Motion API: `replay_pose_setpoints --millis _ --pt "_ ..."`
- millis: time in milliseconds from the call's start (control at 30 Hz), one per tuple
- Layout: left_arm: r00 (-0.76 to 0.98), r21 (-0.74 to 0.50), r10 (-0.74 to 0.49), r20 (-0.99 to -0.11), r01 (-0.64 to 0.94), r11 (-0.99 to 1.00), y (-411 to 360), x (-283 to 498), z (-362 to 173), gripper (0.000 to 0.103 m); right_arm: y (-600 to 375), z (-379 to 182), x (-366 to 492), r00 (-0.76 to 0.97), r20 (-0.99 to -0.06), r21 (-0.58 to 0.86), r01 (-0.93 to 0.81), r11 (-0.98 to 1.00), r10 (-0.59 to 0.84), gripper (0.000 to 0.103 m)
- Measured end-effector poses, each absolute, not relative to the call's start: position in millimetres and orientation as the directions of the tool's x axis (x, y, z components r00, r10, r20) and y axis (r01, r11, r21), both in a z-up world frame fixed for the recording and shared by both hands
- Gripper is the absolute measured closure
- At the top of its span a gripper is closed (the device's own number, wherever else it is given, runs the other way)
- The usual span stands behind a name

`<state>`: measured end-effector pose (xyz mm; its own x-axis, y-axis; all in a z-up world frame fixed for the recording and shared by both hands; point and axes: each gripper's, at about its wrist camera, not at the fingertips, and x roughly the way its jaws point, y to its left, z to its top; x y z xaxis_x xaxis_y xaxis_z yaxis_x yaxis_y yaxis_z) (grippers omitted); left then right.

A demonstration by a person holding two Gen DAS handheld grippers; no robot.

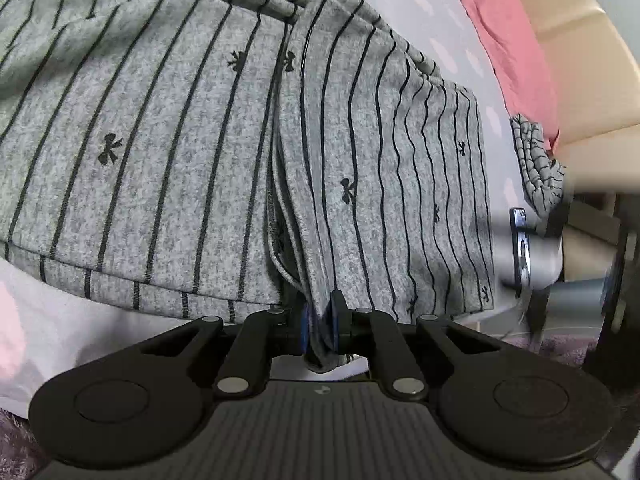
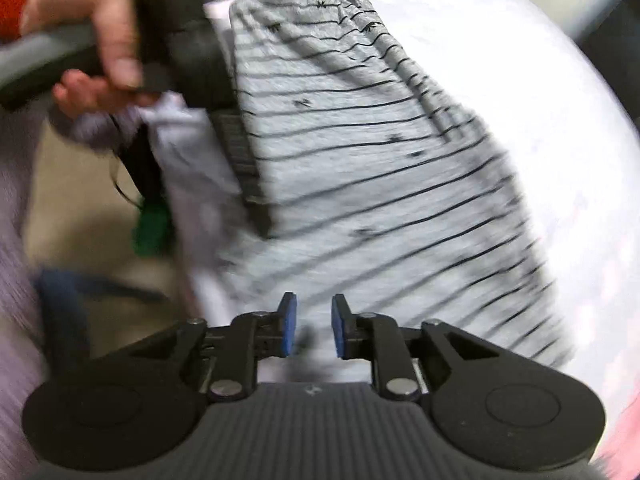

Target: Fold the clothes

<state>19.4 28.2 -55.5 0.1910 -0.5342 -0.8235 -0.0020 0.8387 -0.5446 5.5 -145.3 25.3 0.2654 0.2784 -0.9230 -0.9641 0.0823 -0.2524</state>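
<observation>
Our left gripper was clamped on the striped garment, which lay on the bed sheet toward 12 o'clock. Our right gripper hung released. We judged an unsupported fold might sag or skew.

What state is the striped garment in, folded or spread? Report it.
Folded, at least partly: the striped garment shows layers overlapping along a central fold, and the left gripper pinches its edge.

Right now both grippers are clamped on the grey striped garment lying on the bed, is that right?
Not quite. Only the left gripper is clamped on the grey striped garment; the right wrist view shows the right gripper open, with nothing between its pads.
</observation>
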Motion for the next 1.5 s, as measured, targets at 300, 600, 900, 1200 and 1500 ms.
replay_pose_setpoints --millis 300,600,900,1200,1500 --pt "0.267 -0.526 -0.488 -0.831 -0.095 0.845 32.4 10.2 -57.5 0.094 -90.3 26.6 81.1 0.265 -0.942 -0.334 -0.790 -0.514 0.205 0.068" --pt "0.236 -0.507 -0.478 -0.846 -0.083 0.858 31.5 19.4 -63.2 0.094 -28.6 -3.7 93.8 0.258 -0.963 -0.193 -0.457 -0.868 0.078 0.067" --pt "0.230 -0.535 -0.501 -0.834 -0.119 0.836 37.8 21.0 -71.0 0.094 -0.9 -53.0 110.5 0.265 -0.962 -0.009 -0.290 -0.957 -0.071 0.064" --pt "0.236 -0.546 -0.508 -0.828 -0.133 0.827 53.8 13.5 -68.7 0.094 -16.2 -56.0 108.8 0.242 -0.965 0.008 -0.348 -0.938 -0.098 0.079" --pt "0.362 -0.535 -0.479 -0.799 -0.067 0.842 46.1 2.1 -35.7 0.097 -29.6 -14.8 87.6 0.331 -0.943 -0.165 -0.389 -0.906 0.030 0.084"
